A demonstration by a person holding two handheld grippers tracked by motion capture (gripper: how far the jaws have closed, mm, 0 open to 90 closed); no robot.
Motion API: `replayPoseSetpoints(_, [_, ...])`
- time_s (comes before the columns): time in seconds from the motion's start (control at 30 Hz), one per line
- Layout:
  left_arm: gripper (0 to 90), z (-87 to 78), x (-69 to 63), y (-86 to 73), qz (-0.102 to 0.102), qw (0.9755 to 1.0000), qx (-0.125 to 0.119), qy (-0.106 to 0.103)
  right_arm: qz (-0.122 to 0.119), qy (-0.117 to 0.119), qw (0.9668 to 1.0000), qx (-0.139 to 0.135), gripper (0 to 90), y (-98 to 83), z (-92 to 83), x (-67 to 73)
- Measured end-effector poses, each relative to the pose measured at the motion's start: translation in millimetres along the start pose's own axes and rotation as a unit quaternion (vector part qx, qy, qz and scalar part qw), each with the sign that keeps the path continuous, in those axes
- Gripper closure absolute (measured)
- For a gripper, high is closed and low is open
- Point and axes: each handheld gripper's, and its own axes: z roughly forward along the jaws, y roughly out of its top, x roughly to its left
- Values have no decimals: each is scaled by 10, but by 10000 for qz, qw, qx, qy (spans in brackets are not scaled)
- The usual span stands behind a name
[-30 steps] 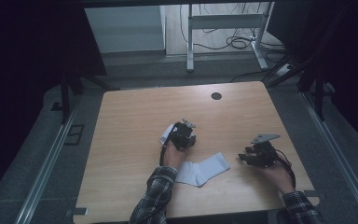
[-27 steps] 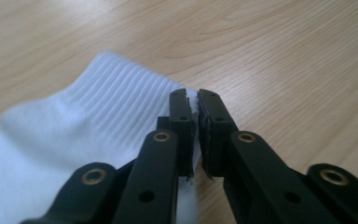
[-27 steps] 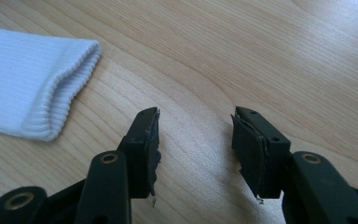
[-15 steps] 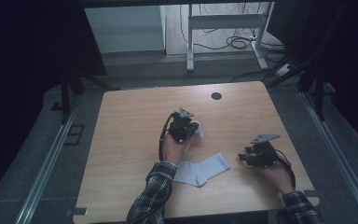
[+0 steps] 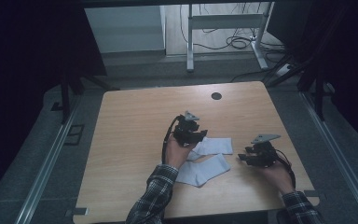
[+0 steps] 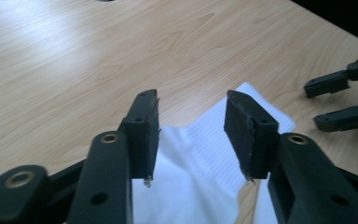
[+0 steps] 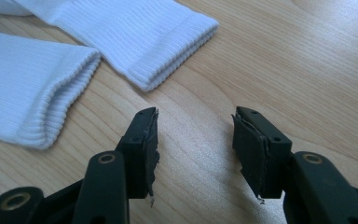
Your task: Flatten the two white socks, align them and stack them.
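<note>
Wooden table [image 5: 135, 140]: light wood grain, rounded corners, at the centre of the high view; a dark round hole [image 5: 216, 96] sits near its far edge, upper centre.

Left gripper [image 5: 189, 135]: just left of centre in the high view, held in a hand [image 5: 177, 151] with a plaid sleeve [image 5: 151, 198] coming in from the bottom edge. It hangs above the inner end of the far sock. Its jaws have just been opening and now stand apart; in the left gripper view the sock lies on the table below the gap, with neither pad pressing on it.

Far sock [image 5: 214, 145]: white, ribbed, lying flat at the centre of the high view, its cuff end pointing toward the right of the frame.

Near sock [image 5: 203, 170]: white, ribbed, flat on the table below and slightly left of the far sock, angled toward the lower left. The inner ends of the two socks meet under the left hand; their cuffs lie apart.

Right gripper [image 5: 246, 156]: right of centre in the high view, in the person's other hand [image 5: 277, 172], close to the table and just right of both cuffs. Its jaws stand apart over bare wood.
</note>
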Motion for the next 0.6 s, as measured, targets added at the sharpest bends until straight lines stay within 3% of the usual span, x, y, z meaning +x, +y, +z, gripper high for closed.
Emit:
replayPoseSetpoints(0.17, [450, -92, 60, -127, 70, 9999, 90, 125, 31, -24, 10000, 43, 508, 6, -5, 5])
replayPoseSetpoints(0.3, [378, -146, 128, -283, 71, 9996, 188, 181, 141, 59, 9999, 40, 569, 25, -21, 11])
replayPoseSetpoints(0.6, [391, -122, 329, -642, -179, 9981, 531, 263, 145, 233, 9993, -263, 621, 246, -77, 107])
